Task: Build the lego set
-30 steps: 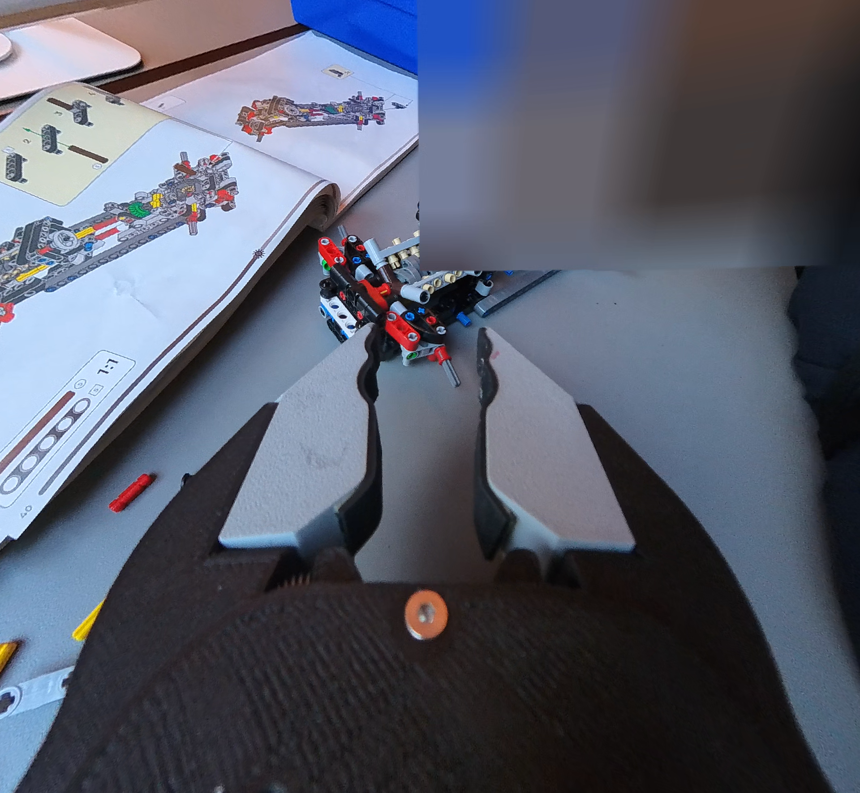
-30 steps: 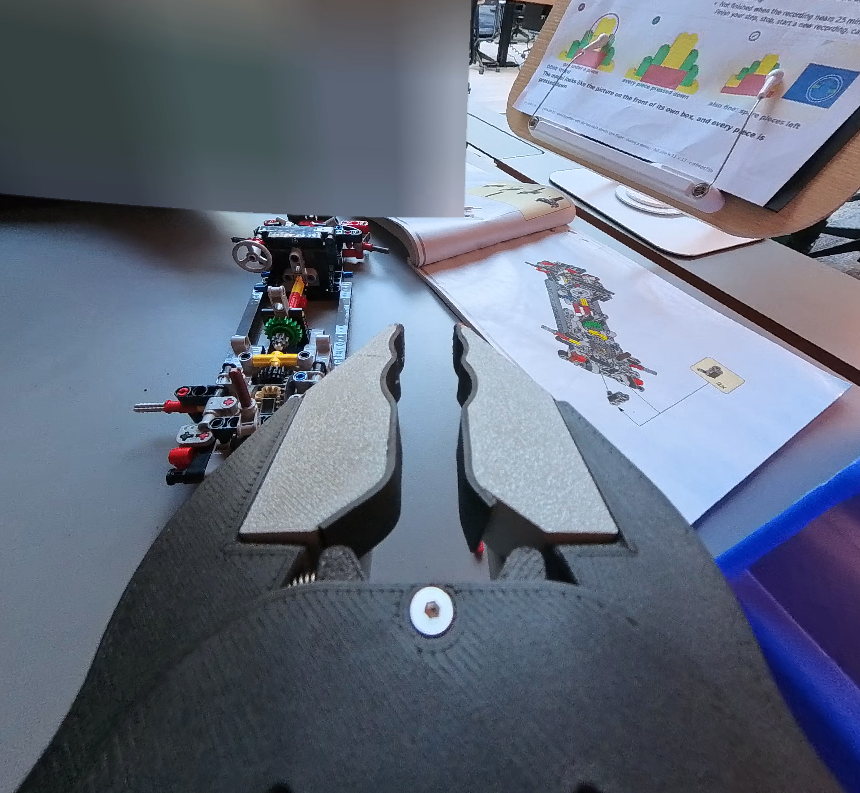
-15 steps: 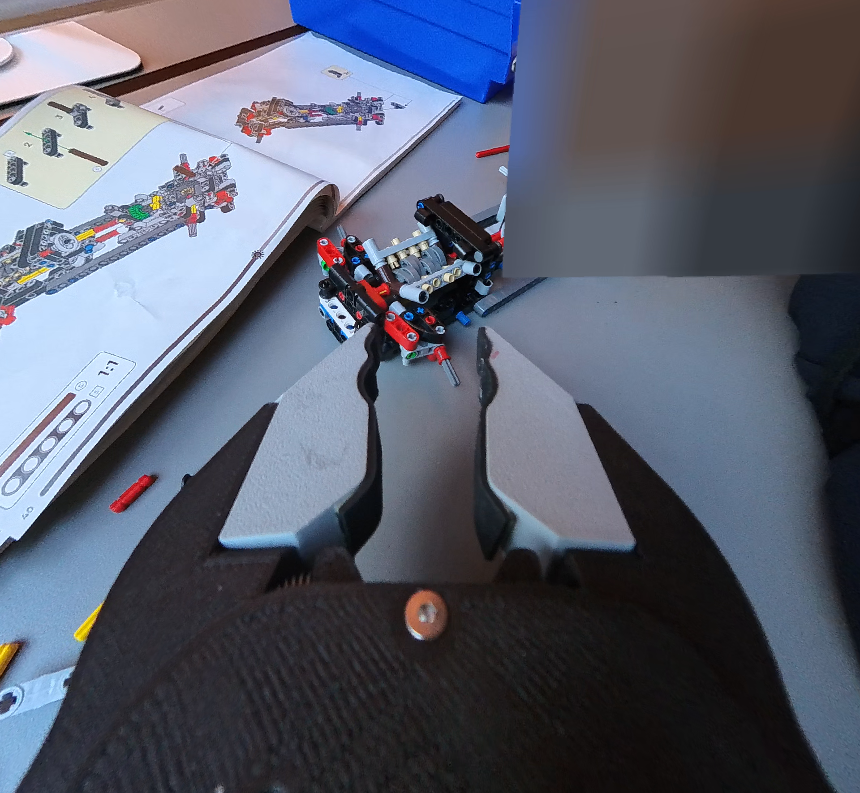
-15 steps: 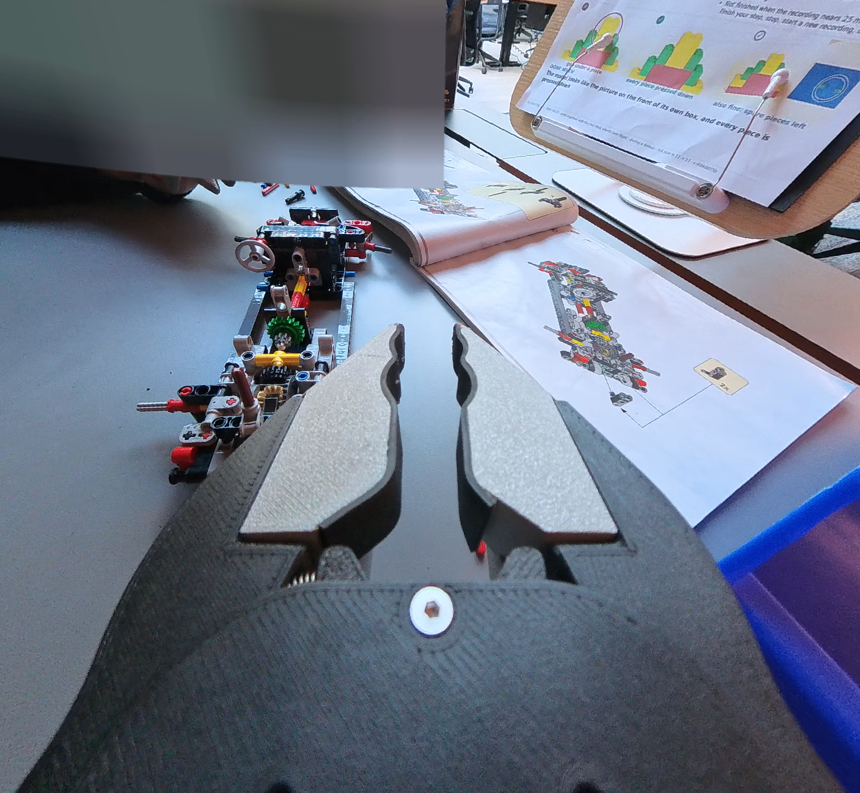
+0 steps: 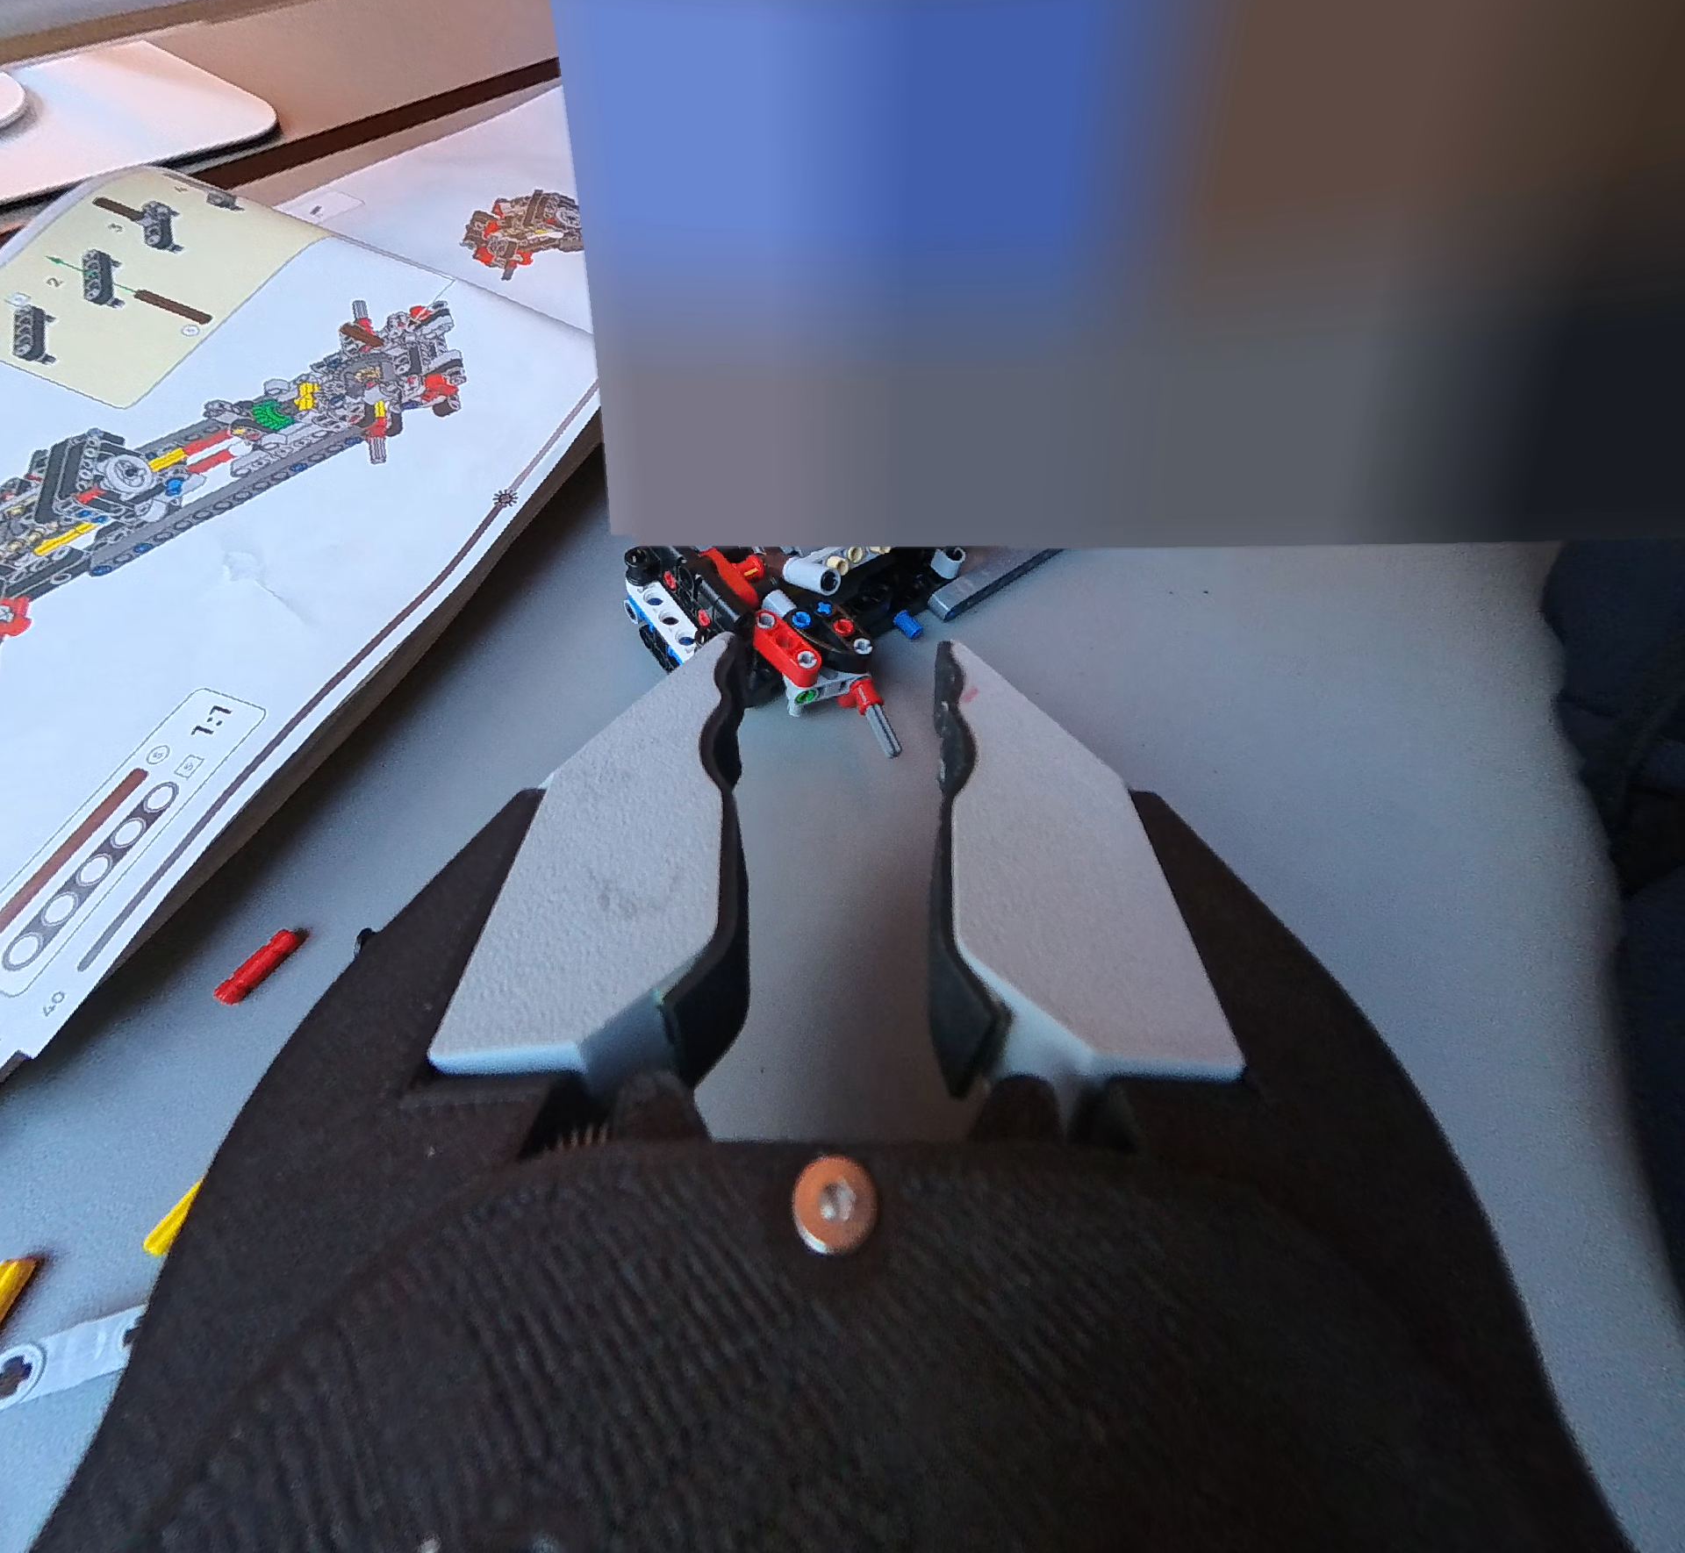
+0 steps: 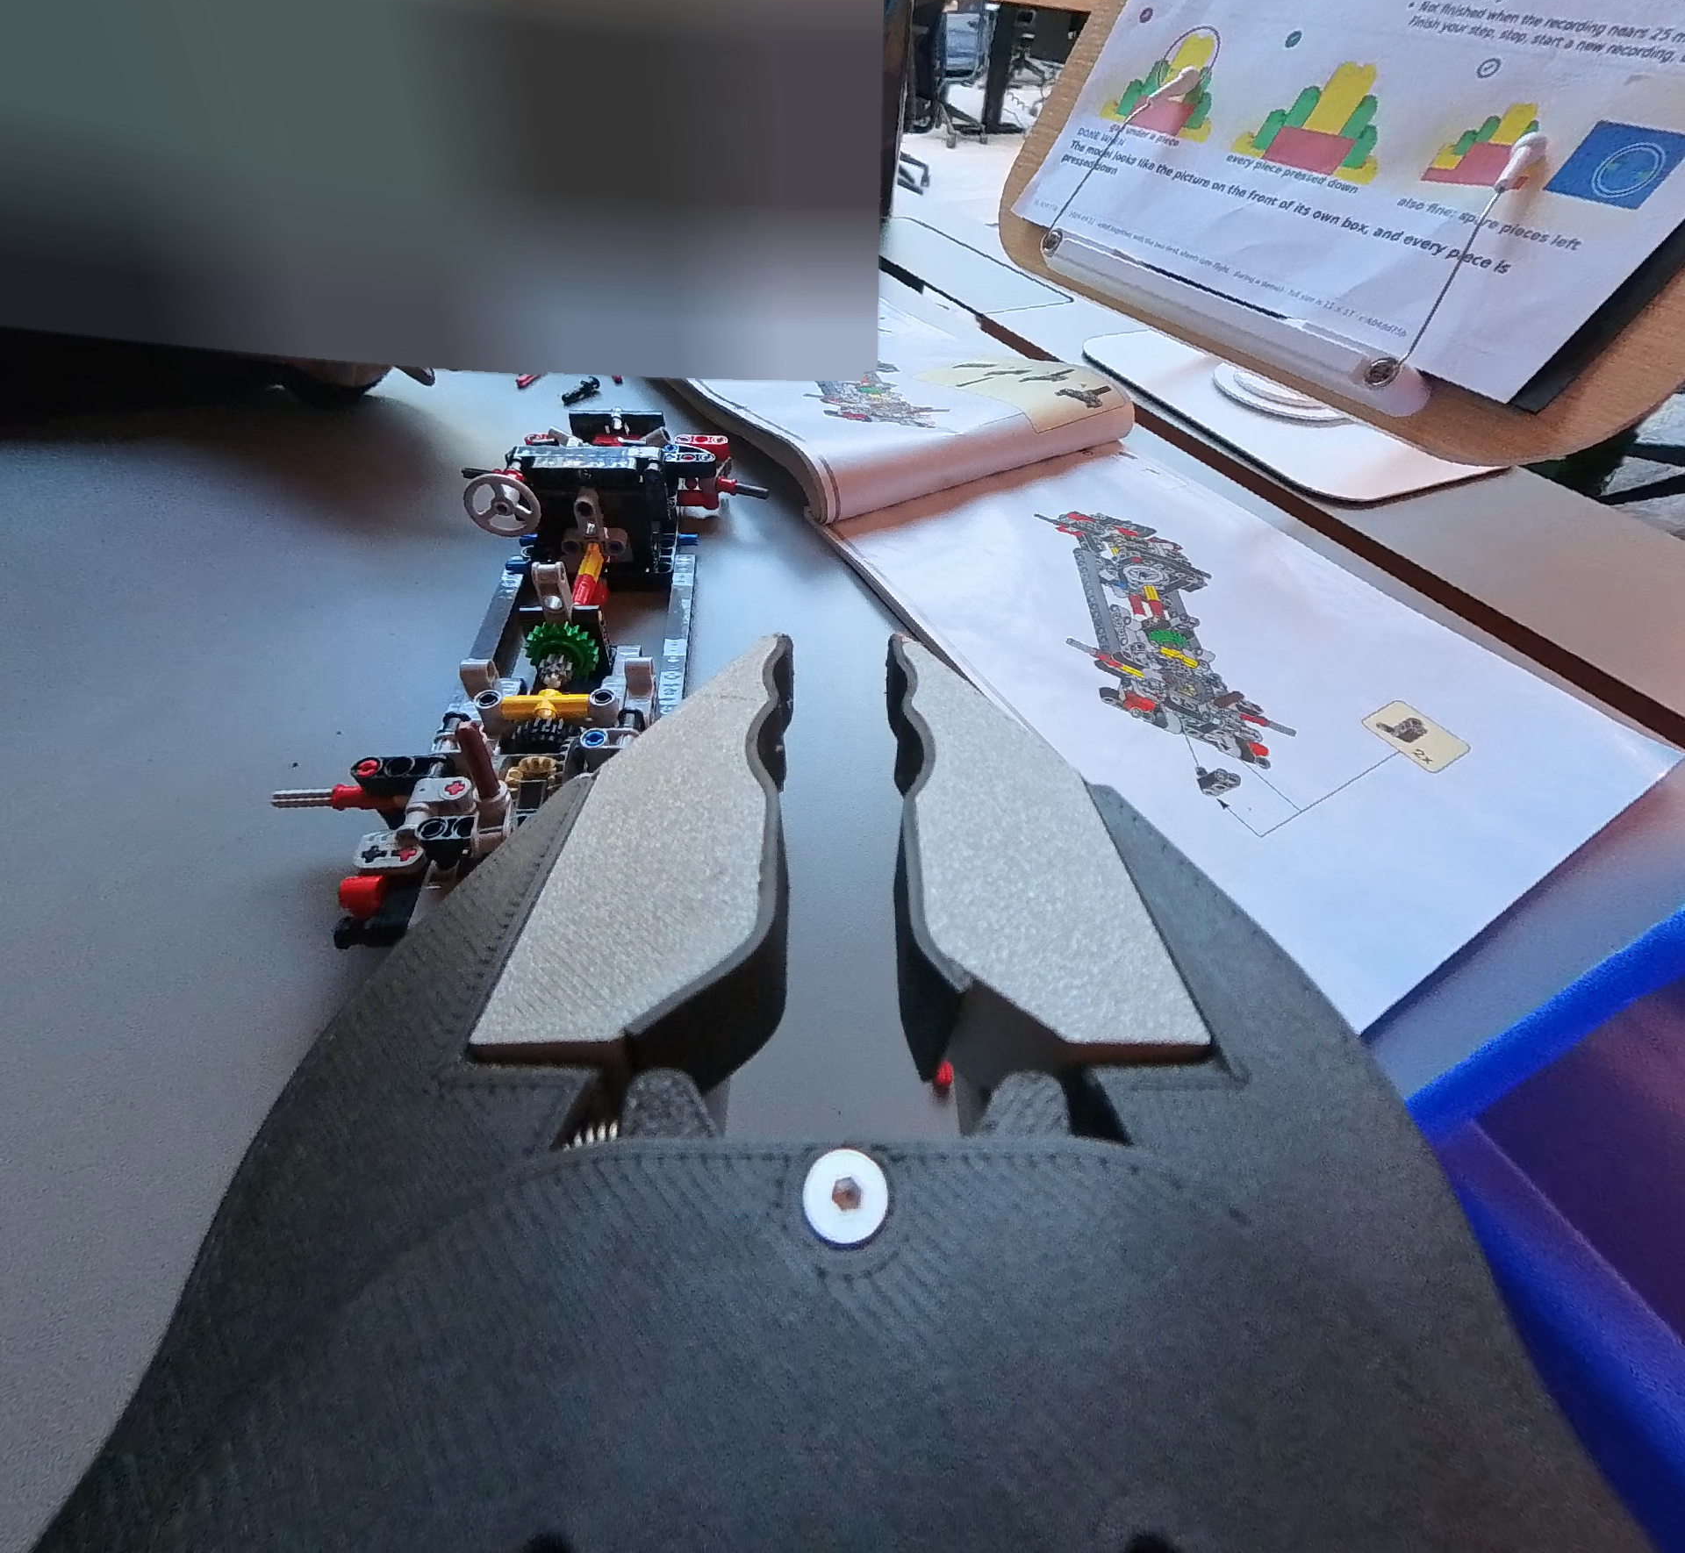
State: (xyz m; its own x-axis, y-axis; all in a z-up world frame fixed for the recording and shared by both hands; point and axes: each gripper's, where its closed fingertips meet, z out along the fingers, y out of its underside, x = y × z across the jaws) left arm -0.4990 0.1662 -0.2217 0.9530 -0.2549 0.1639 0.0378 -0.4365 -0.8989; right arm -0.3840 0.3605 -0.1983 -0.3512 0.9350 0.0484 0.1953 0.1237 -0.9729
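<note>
Left tongs [image 5: 834,693] stand open and empty just above the grey counter [image 5: 1276,780], one end of a partly built brick model chassis [image 5: 784,625] just beyond their tips, its grey axle [image 5: 883,725] poking into the gap untouched. Right tongs [image 6: 839,689] are narrowly parted on bare counter, gripping nothing, with the same chassis lying lengthwise to their left. Over the last second neither has shifted or changed its opening. An open instruction booklet [image 6: 1140,689] and a blue bin [image 6: 1550,1145] lie nearby.

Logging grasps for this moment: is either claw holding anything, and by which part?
Nothing is held. The left claw stands open just short of the brick model; the right claw is open over bare table.
</note>
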